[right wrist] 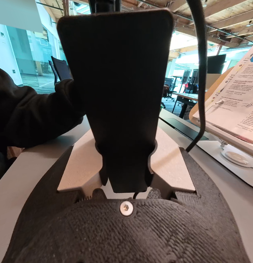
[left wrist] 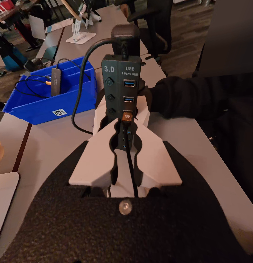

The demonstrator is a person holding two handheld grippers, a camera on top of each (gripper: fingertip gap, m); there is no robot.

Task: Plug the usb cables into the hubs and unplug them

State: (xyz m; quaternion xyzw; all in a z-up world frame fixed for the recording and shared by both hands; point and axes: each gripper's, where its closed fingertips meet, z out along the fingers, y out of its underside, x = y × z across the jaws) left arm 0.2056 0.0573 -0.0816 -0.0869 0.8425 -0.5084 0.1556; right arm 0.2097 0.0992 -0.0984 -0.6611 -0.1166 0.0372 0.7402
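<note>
A black multi-port USB hub (left wrist: 121, 79) stands upright over the table. My right gripper (right wrist: 126, 143) is shut on its lower part from behind, so the hub's dark back (right wrist: 116, 71) fills the right wrist view. That gripper's white fingers (left wrist: 143, 105) show behind the hub in the left wrist view. An orange USB plug (left wrist: 127, 116) sits in the hub's third port, and its black cable (left wrist: 130, 163) runs back between my left fingers. My left gripper (left wrist: 126, 119) is closed on the plug's sides. The hub's own thick cable (left wrist: 79, 92) loops down to the left.
A blue bin (left wrist: 37, 109) at the left holds a grey hub (left wrist: 56, 81) with thin cables. A person's black sleeve (left wrist: 187, 96) is at the right. A printed sheet on a stand (right wrist: 229, 92) is at the right. A white stand (left wrist: 80, 37) and a chair (left wrist: 125, 35) are behind.
</note>
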